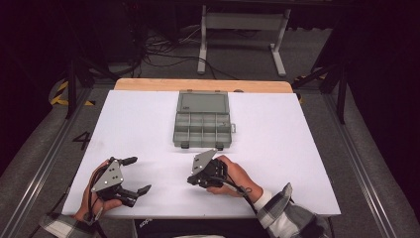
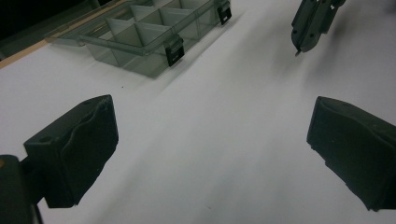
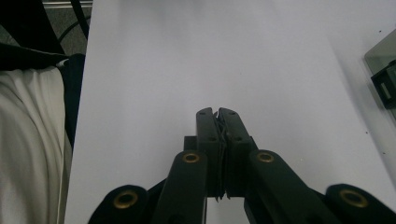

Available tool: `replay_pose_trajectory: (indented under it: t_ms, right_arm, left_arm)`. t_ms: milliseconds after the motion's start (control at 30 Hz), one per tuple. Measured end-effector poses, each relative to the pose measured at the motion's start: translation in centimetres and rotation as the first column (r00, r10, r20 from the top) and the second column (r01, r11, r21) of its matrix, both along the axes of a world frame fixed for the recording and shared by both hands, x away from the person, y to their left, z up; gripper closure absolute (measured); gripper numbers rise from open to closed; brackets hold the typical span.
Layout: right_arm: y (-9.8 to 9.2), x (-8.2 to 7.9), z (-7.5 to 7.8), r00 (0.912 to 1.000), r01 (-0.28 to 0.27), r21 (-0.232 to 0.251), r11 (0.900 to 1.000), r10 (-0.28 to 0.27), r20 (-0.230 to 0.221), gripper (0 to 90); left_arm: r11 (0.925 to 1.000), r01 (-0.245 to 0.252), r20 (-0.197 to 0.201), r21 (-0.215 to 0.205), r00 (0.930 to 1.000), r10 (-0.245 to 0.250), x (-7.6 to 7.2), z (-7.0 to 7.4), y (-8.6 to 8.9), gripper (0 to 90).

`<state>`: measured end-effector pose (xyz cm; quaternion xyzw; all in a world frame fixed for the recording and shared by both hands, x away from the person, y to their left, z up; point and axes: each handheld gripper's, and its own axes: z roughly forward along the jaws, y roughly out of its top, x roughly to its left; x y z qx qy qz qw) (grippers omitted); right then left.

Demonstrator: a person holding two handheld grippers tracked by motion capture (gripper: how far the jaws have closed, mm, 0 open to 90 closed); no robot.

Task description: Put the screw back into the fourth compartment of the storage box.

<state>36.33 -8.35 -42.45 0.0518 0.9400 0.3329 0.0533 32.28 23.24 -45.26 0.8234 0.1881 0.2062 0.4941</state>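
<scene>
White sheeting covers the bench (image 1: 277, 163) in the high view, and a grey translucent compartment box (image 1: 203, 130) lies on it toward the far middle, its lid folded back flat away from the person. The box's long axis runs left to right across the bench, and its two dark latches (image 1: 184, 146) face the person. The left gripper (image 1: 134, 174) rests near the front left corner with its jaws spread wide and nothing between them, pointing toward the middle of the bench. The right gripper (image 1: 190, 180) sits just in front of the box (apart from it, not touching), held in the right hand (image 1: 233, 176), jaws pointing left.

From the left gripper view, the two black pads stand far apart at either edge over bare white surface, released. The box (image 2: 140, 37) lies at the upper left, with a latch (image 2: 174, 50) on its near wall turned toward the camera. The right gripper (image 2: 308, 28) hangs at the top right, its tip toward the bench.

From the right gripper view, the right gripper (image 3: 217, 112) has its jaws clenched tight together, with nothing visible between them. A corner of the box (image 3: 380, 58) shows at the right edge, well apart from the tips.
</scene>
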Motion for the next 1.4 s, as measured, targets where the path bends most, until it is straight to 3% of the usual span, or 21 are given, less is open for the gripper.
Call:
replay_pose_trajectory:
  t_ms: [900, 1400]
  right_arm:
    - [-3.1, 1.4, 2.4, 0.9946, 0.087, 0.063, 0.994, -0.09, 0.052, 88.7]
    - [-5.3, 3.1, 3.6, 0.9808, 0.168, 0.095, 0.981, -0.176, 0.084, 88.7]
  left_arm:
    - [1.0, 0.004, -0.009, 0.003, 1.0, -0.004, 0.0, 0.0, 0.0, 2.6]
    - [1.0, 0.003, -0.009, 0.005, 1.0, -0.003, 0.0, 0.0, -0.1, 2.6]
